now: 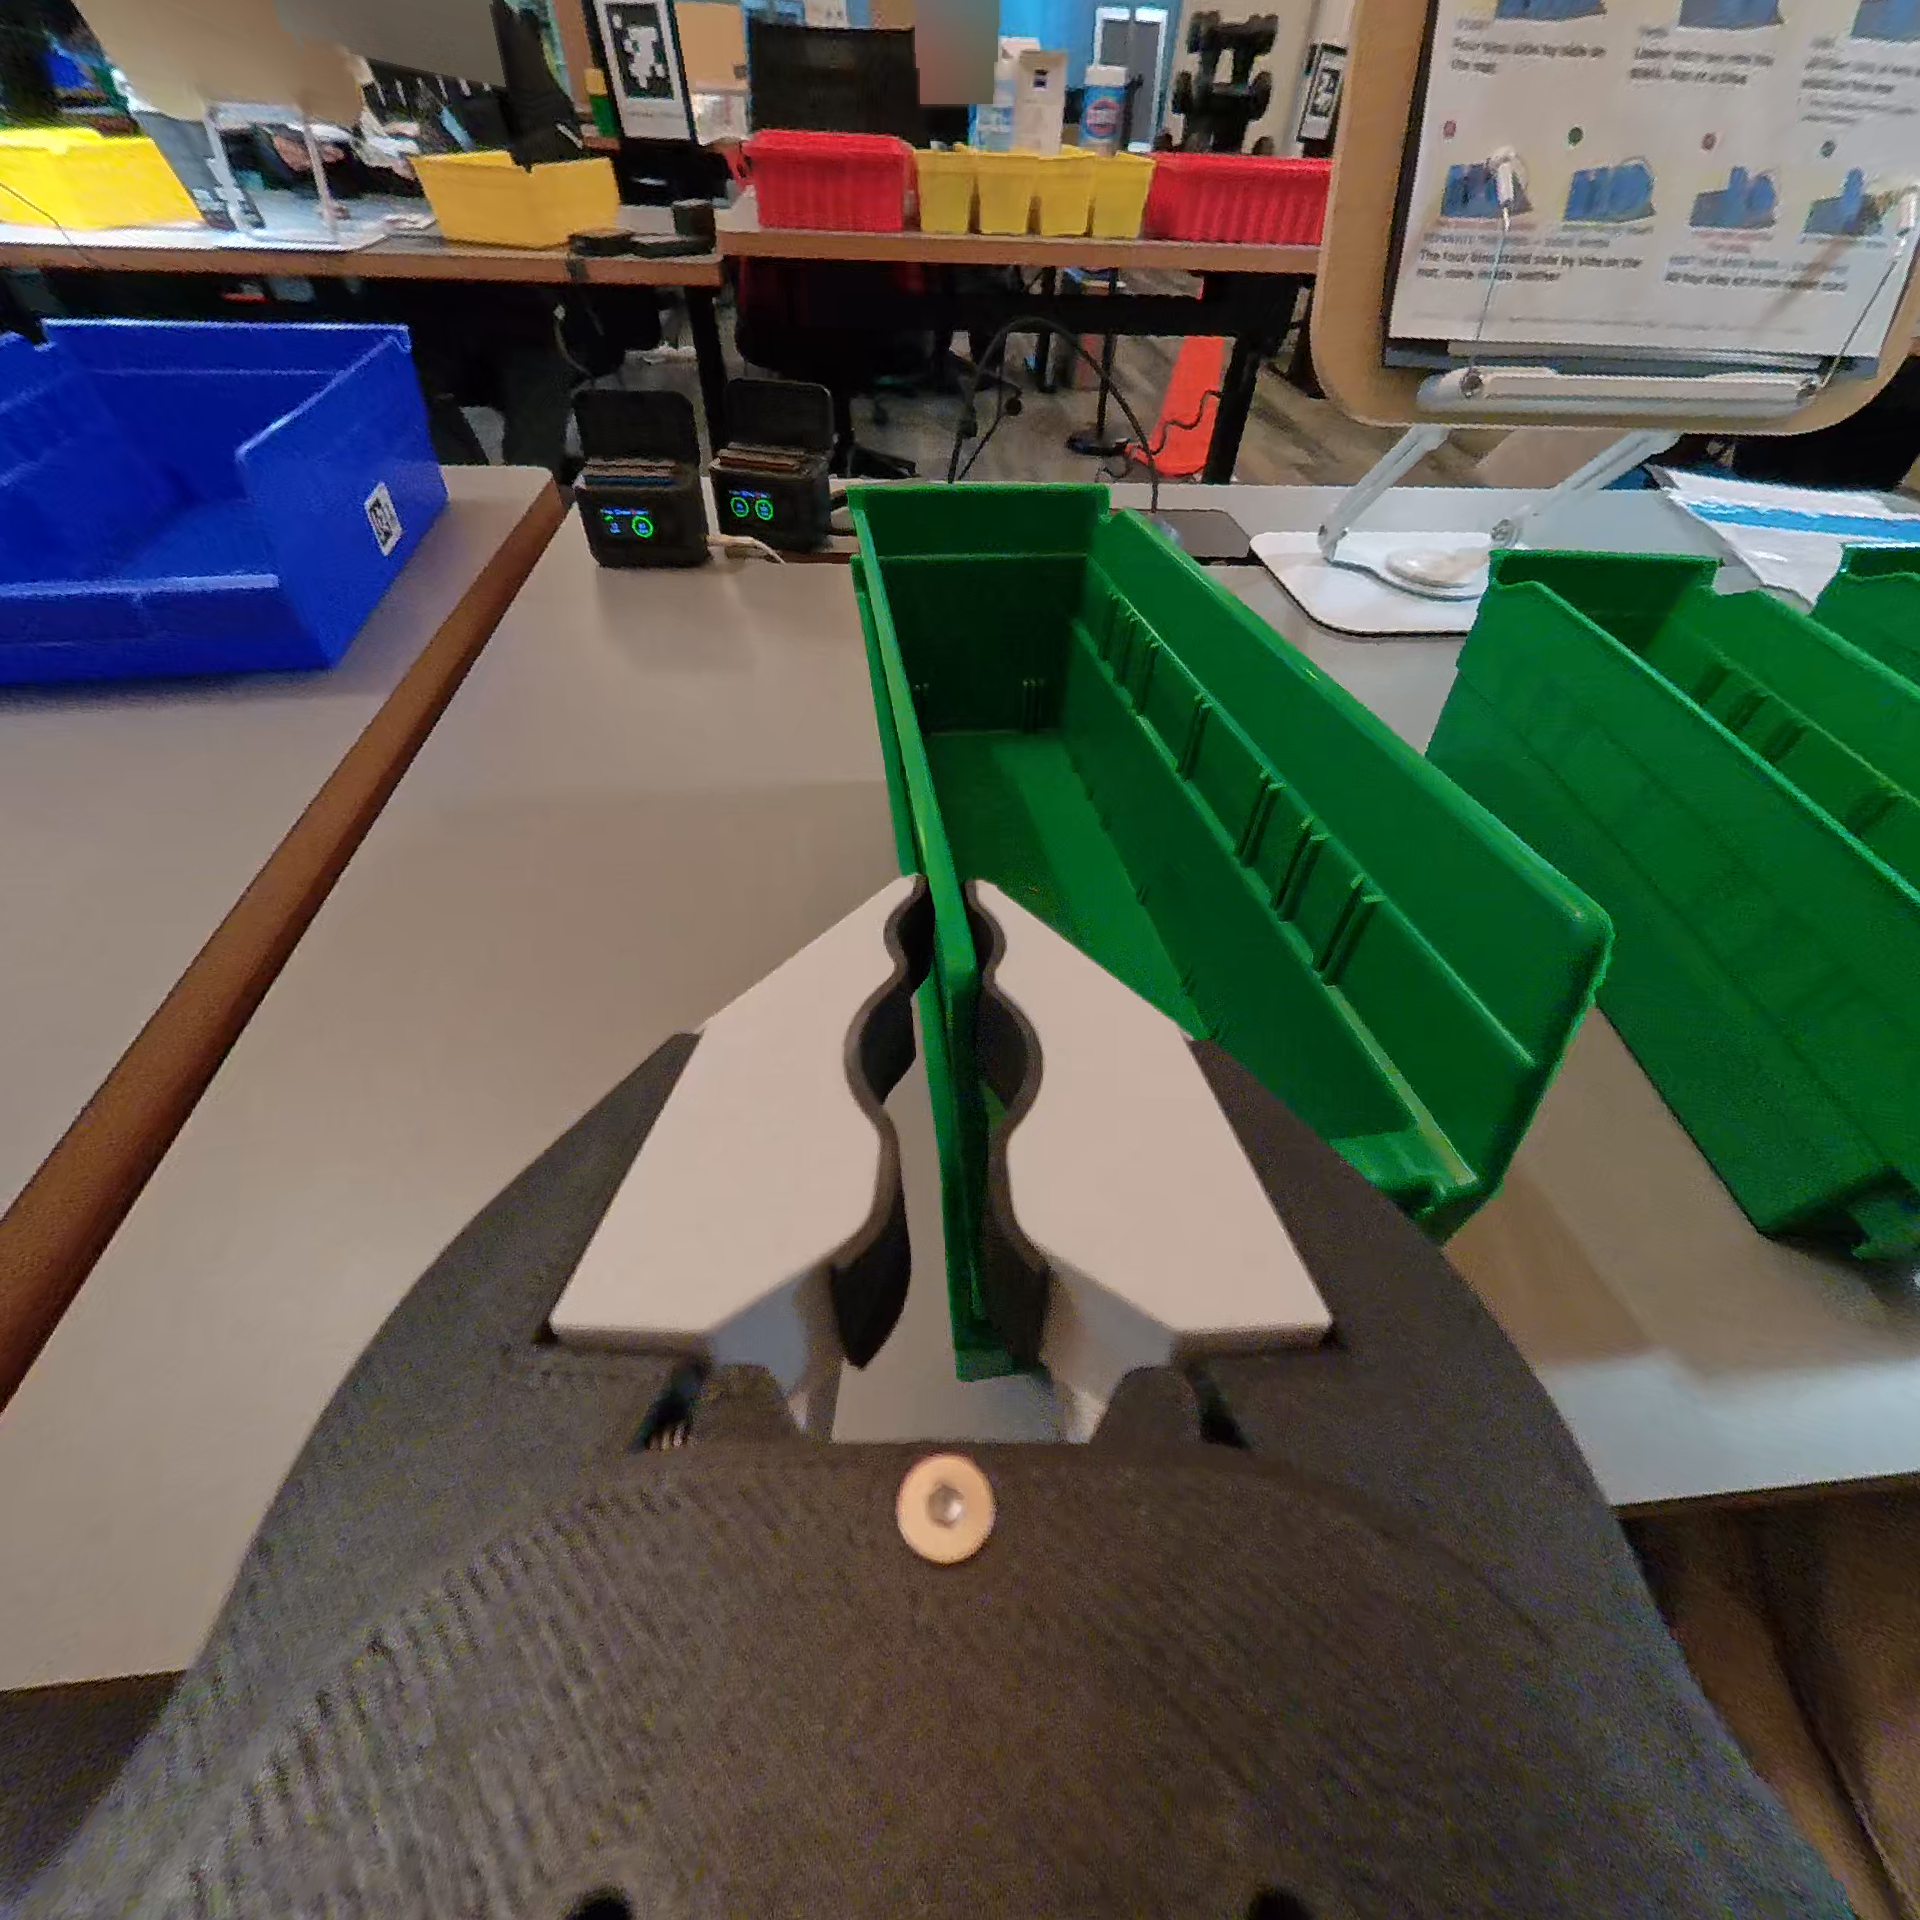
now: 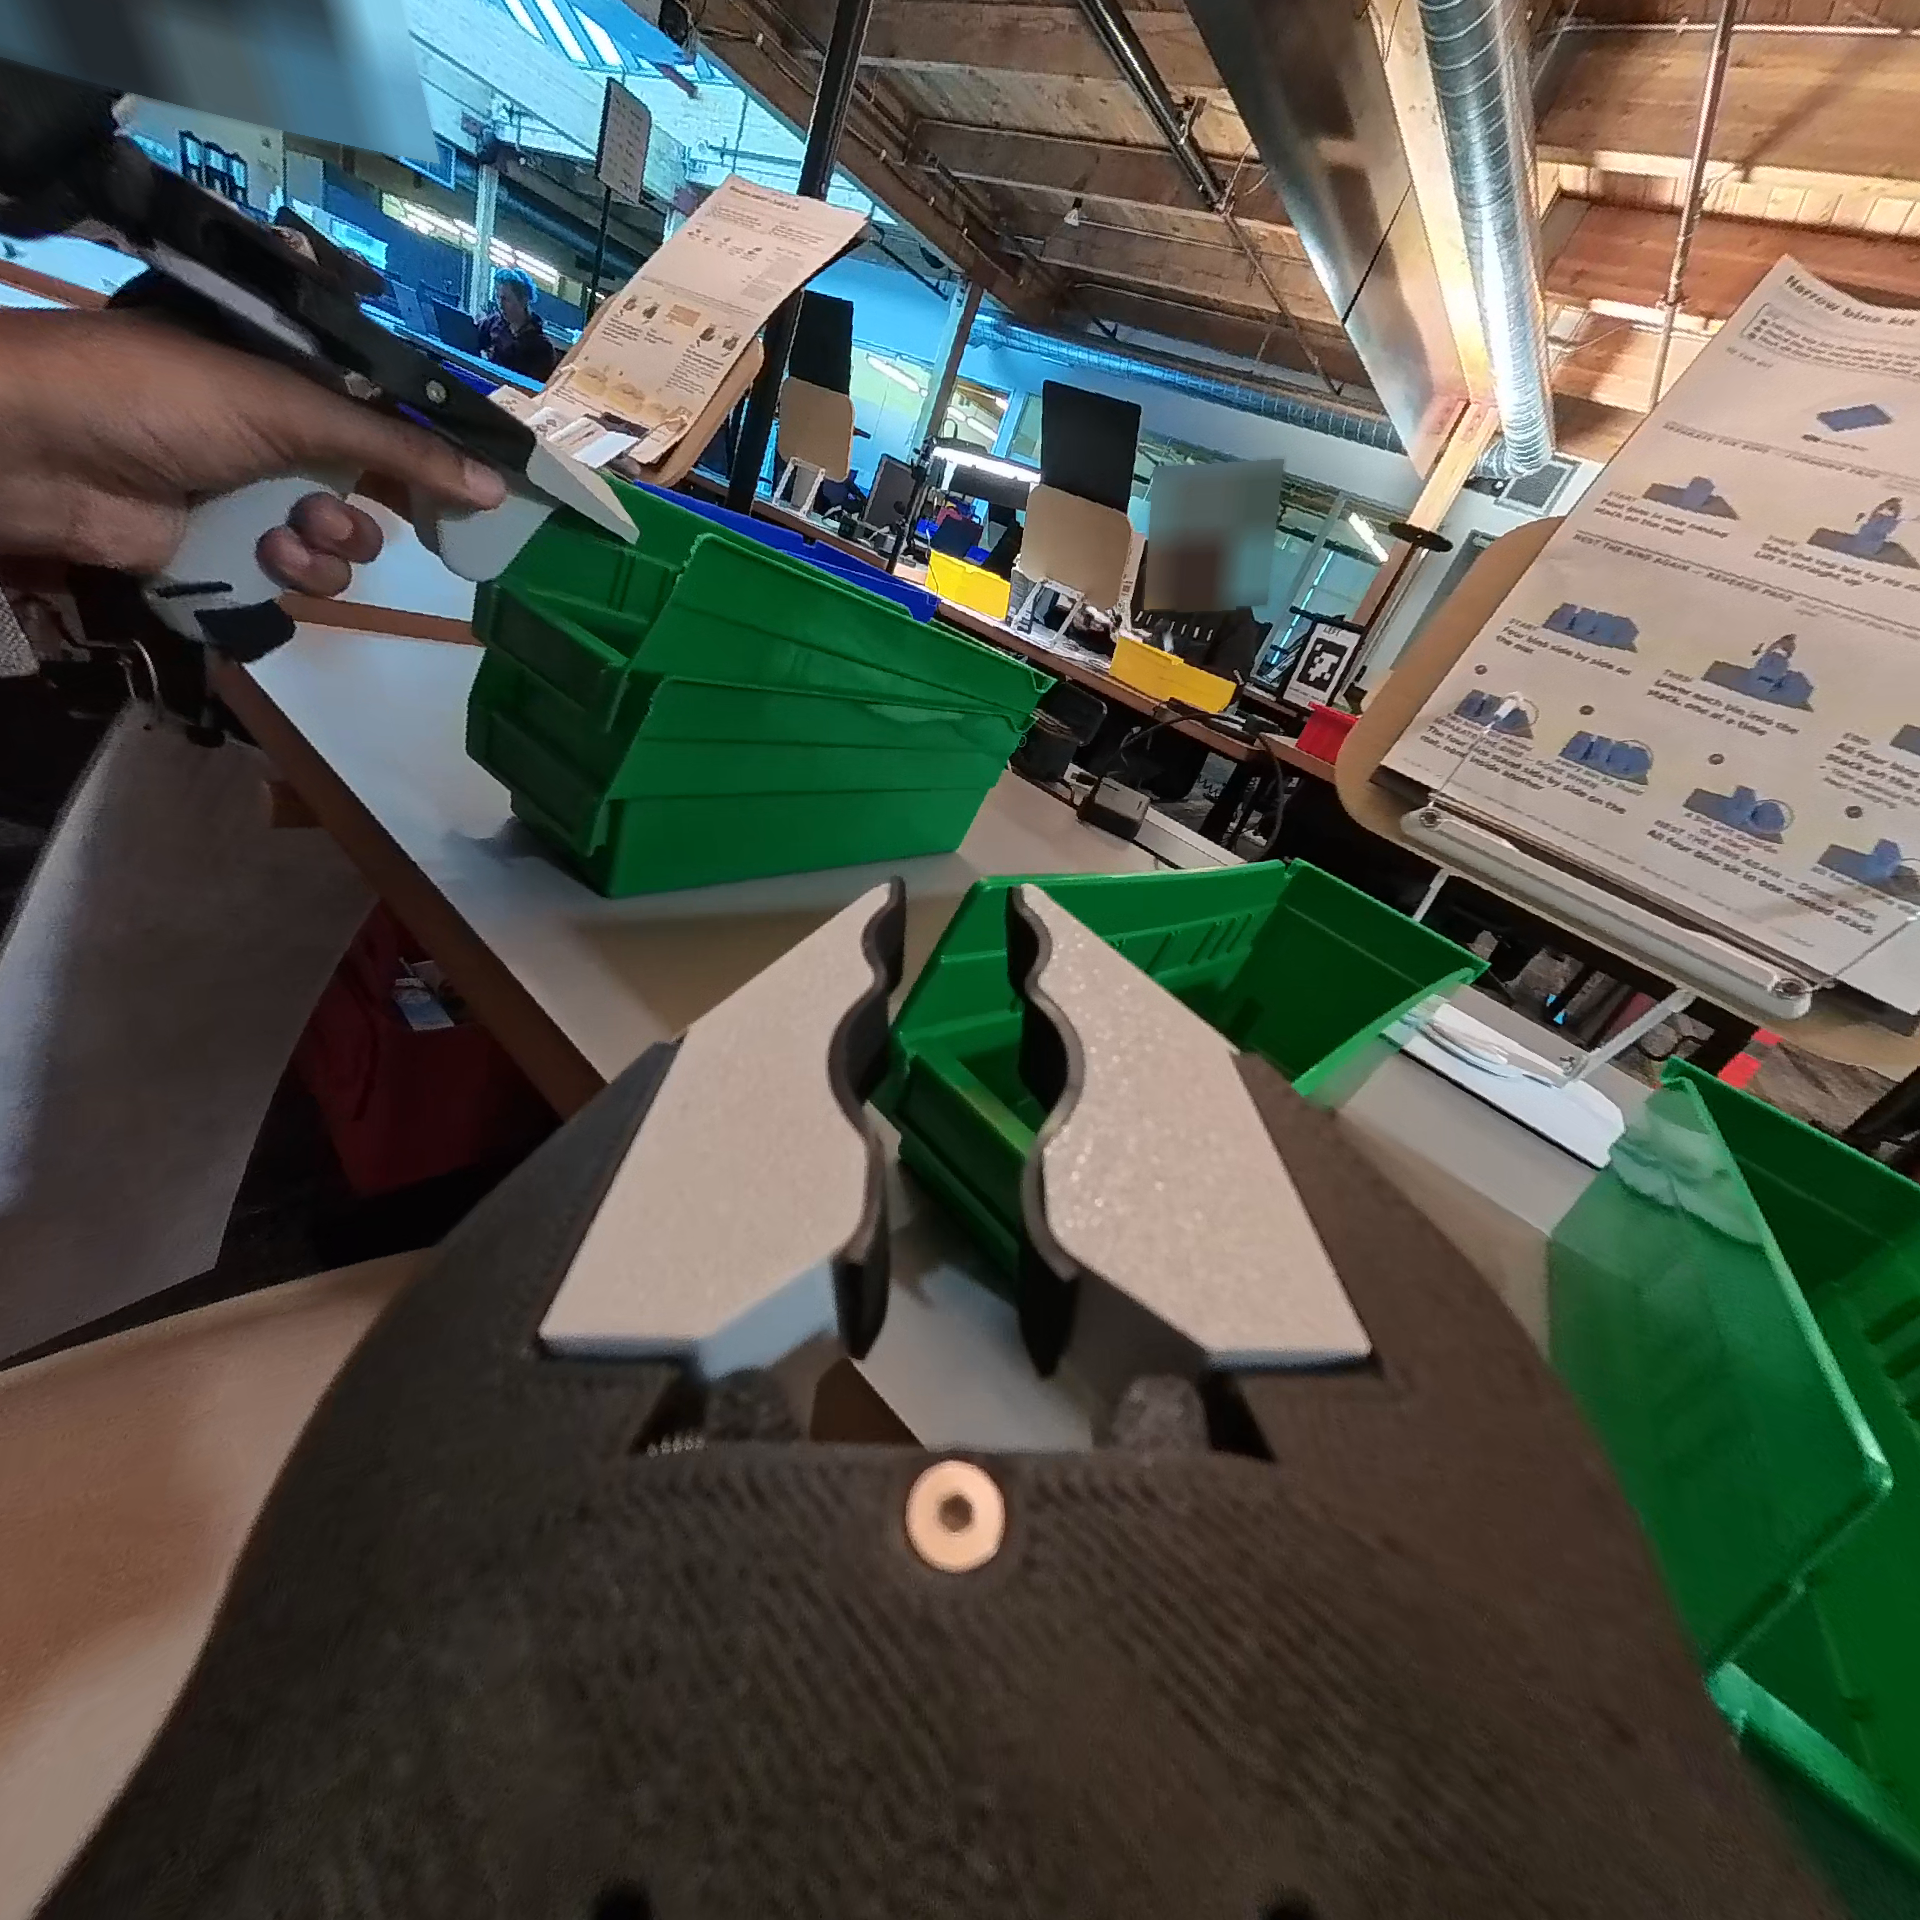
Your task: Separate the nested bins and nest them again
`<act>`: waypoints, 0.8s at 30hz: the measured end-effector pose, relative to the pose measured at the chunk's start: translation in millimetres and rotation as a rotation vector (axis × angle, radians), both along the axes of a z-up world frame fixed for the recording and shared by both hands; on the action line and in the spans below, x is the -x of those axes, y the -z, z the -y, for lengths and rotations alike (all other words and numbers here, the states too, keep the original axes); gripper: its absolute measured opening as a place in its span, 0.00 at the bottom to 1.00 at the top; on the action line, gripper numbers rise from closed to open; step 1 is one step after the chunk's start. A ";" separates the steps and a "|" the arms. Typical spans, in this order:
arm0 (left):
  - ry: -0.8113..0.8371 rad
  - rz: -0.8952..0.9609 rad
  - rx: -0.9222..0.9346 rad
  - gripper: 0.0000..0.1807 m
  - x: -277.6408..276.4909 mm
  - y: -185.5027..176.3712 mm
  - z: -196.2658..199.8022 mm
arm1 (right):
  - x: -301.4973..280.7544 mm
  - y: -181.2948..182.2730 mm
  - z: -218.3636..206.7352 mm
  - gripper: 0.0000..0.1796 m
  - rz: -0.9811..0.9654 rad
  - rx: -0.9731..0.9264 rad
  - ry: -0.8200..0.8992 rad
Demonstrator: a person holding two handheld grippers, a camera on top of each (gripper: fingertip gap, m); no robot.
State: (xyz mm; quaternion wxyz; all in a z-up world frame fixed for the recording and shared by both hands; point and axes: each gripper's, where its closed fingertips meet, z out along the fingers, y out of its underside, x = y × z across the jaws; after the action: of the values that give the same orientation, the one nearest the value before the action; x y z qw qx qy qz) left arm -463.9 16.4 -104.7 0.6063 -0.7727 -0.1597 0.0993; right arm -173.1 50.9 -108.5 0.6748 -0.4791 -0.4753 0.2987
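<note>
My left gripper (image 1: 945,888) is shut on the left side wall of a long green bin (image 1: 1195,831). That bin is tilted and sits partly inside another green bin under it. In the right wrist view a hand holds the left gripper (image 2: 582,509) at the top bin (image 2: 810,613) of this green stack (image 2: 727,810). My right gripper (image 2: 956,894) is open, its fingers just above the near end of a separate green bin (image 2: 1195,987) on the table. Another green bin (image 2: 1766,1403) lies at the right. The left wrist view shows these two as a bin (image 1: 1662,862) and a corner (image 1: 1881,613).
A blue bin (image 1: 208,520) stands on the adjoining table at the left. Two black charger cases (image 1: 707,499) sit at the table's far edge. An instruction board on a white stand (image 1: 1621,208) is at the back right, also in the right wrist view (image 2: 1714,623).
</note>
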 end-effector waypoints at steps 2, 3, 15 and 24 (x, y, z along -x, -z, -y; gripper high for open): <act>-0.014 0.019 -0.009 0.00 3.3 -0.6 1.3 | 0.1 0.3 0.0 0.10 0.001 0.000 0.000; -0.032 0.017 -0.025 0.00 6.3 -1.5 2.5 | 0.1 0.3 0.0 0.10 0.002 0.000 0.000; -0.103 0.127 -0.274 0.00 12.8 -9.4 8.1 | 0.0 0.7 -1.4 0.09 0.005 -0.004 0.002; -0.114 0.129 -0.430 0.00 9.2 -25.1 14.4 | 0.7 1.2 -1.7 0.09 0.006 -0.003 0.001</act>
State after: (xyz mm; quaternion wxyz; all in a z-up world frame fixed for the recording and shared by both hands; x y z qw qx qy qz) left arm -473.1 2.0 -79.5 0.7389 -0.6201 -0.2592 0.0475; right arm -173.8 52.6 -109.7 0.6741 -0.4794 -0.4777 0.2961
